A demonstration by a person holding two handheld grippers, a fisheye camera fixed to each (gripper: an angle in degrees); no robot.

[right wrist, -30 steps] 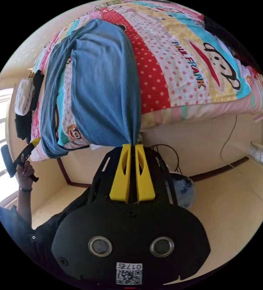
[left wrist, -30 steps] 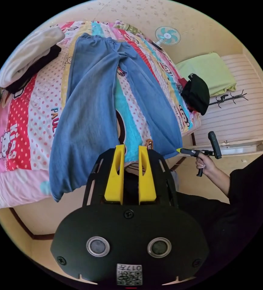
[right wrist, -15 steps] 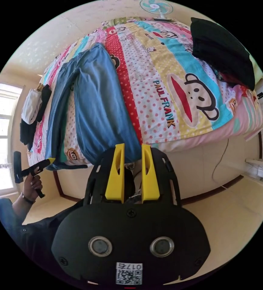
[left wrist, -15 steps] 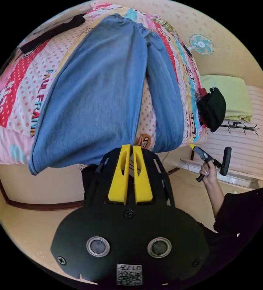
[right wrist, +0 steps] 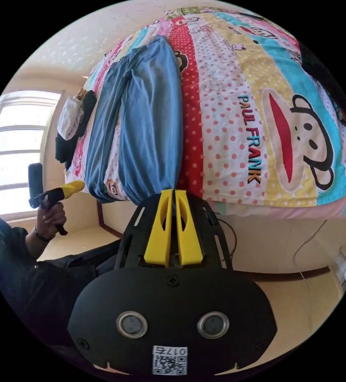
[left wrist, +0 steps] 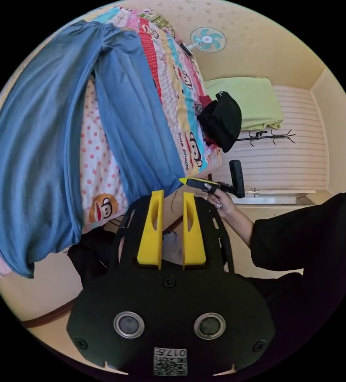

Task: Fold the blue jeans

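The blue jeans are spread flat along a patterned bedspread, hems draped over the bed's edge. Soft, limp, moderately heavy denim is judged likely; hems are the natural holds. The right gripper is pinched on one leg's hem, while the left gripper is spread, gripping nothing.

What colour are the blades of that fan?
The round wall fan has teal blades; the left gripper view shows it best.

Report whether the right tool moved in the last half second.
Yes. In the left gripper view the right tool has reached the hem of the blue jeans at the bed edge.
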